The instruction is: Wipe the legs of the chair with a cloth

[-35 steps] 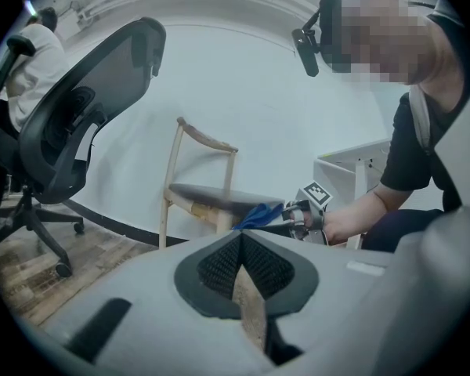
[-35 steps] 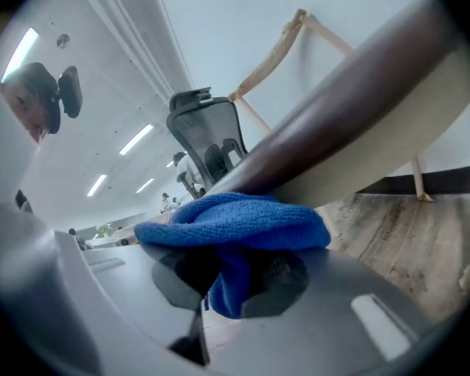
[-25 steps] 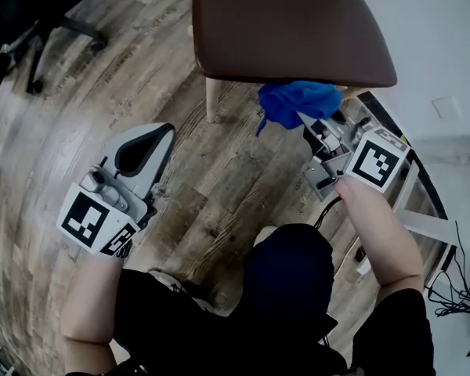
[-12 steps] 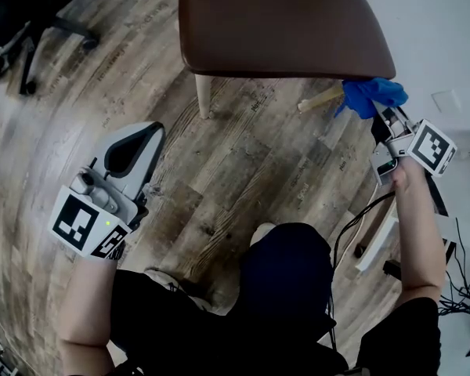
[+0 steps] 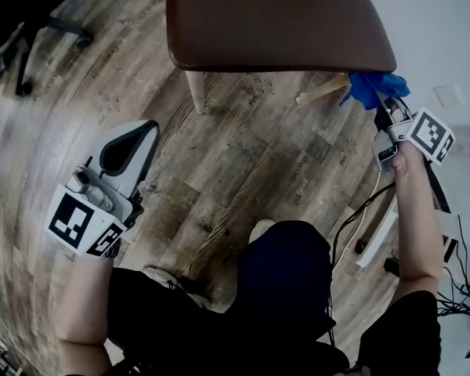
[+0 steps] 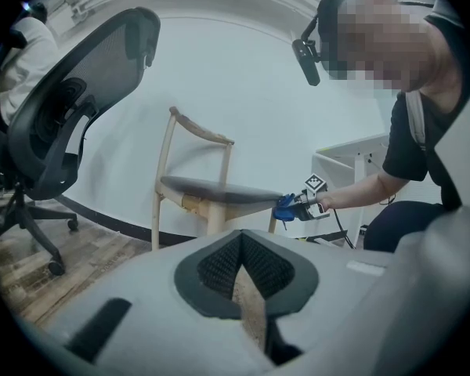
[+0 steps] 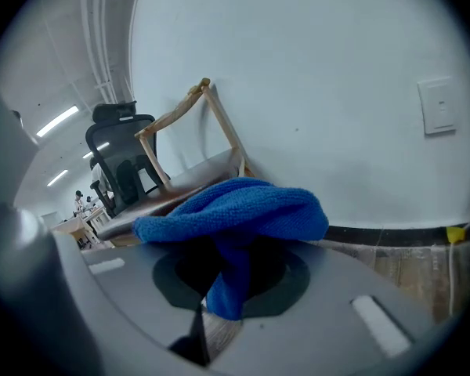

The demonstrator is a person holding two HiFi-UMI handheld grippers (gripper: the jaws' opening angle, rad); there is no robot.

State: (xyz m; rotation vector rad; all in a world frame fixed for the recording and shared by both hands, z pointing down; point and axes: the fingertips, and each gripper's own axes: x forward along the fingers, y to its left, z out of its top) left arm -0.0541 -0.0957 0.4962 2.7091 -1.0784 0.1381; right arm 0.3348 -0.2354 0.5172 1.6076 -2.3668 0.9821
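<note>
A wooden chair with a brown seat (image 5: 282, 22) stands at the top of the head view; its pale legs show at the front left (image 5: 196, 92) and at the right (image 5: 323, 91). My right gripper (image 5: 382, 108) is shut on a blue cloth (image 5: 374, 87), which is bunched against the outer end of the right leg under the seat's corner. In the right gripper view the cloth (image 7: 235, 210) drapes over the jaws and hides their tips. My left gripper (image 5: 125, 159) hangs over the floor at the left, shut and empty. In the left gripper view the chair (image 6: 211, 190) and cloth (image 6: 285, 207) show far off.
A black office chair (image 5: 31, 45) stands at the upper left on the wood floor. White frame legs (image 5: 384, 233) and cables (image 5: 352, 225) lie at the right by the white wall, which carries a switch plate (image 5: 448, 94). The person's knee (image 5: 286, 265) is below.
My right gripper carried the cloth from under the seat's front edge to the right-hand chair leg, then shifted only slightly. The left gripper drifted a little left.
</note>
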